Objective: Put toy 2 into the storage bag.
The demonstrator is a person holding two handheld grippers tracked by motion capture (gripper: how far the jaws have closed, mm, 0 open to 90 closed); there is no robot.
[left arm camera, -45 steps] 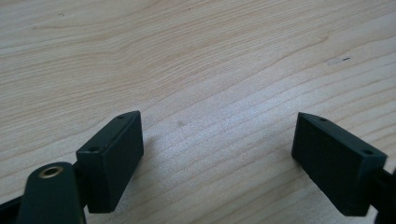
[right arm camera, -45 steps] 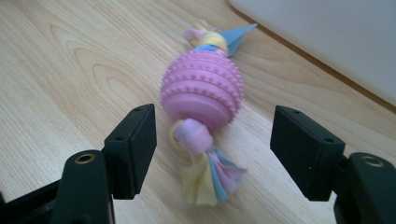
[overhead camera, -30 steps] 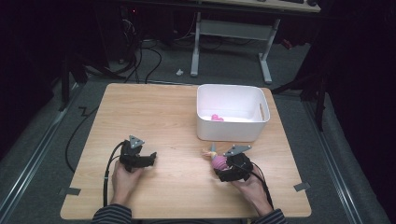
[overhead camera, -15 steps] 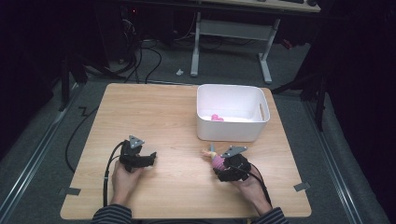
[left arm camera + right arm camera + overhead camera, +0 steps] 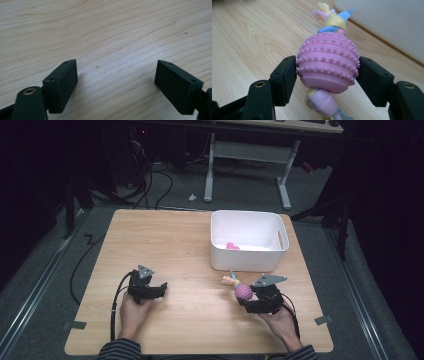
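Note:
A pink studded ball toy (image 5: 328, 65) threaded on a pastel knotted rope sits between the jaws of my right gripper (image 5: 327, 75), which is shut on it. From above, the toy (image 5: 243, 291) and right gripper (image 5: 250, 298) are at the table's front right, just in front of the white bin (image 5: 277, 262). A small pink object (image 5: 231, 246) lies inside the bin. My left gripper (image 5: 156, 291) rests at the front left; its jaws (image 5: 116, 85) stand wide open over bare wood.
The wooden table (image 5: 165, 245) has open surface across its left and middle. The white bin's wall (image 5: 392, 22) rises close behind the toy. Cables trail from each gripper toward the front edge. A desk frame (image 5: 245, 150) stands beyond the table.
My right gripper, holding the toy, has shifted very slightly. The left gripper has stayed in place.

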